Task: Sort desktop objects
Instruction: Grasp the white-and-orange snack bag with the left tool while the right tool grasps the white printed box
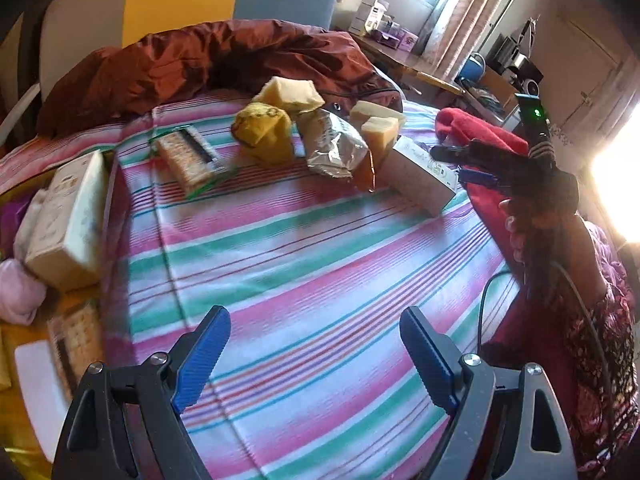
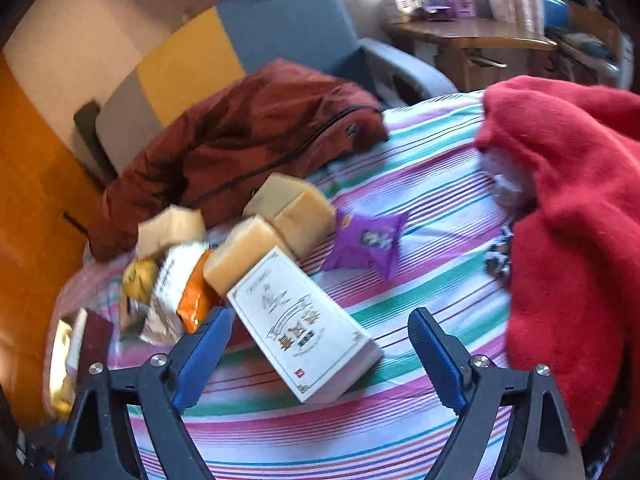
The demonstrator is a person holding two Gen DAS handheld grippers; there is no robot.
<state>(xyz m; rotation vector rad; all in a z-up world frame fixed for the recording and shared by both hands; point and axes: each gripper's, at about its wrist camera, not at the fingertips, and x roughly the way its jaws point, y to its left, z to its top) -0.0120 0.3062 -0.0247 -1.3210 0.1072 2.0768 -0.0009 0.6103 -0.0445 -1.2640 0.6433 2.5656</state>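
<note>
Your left gripper hangs with its jaws wide apart over bare striped cloth, nothing between them. Your right gripper is also spread wide and empty; the near end of the white box shows between its blue pads, but they do not press on it.

That box lies flat near the cloth's right edge, its long axis running from the near end away toward the pile, printed face up. Just right of it a red blanket bulks up along the right edge and hides the cloth beneath it.

Behind the box sits the pile: tan blocks touching one another, a silver-and-orange bag, a yellow pouch and a purple packet lying a little apart to the right. A cracker pack lies to the pile's left, its long axis slanting away to the left.

At the left edge a pale carton leans, partly cut off; what lies beneath it is blurred.

Farthest, a rust jacket lies heaped across the far edge, its hem overlapping the pile's back.
</note>
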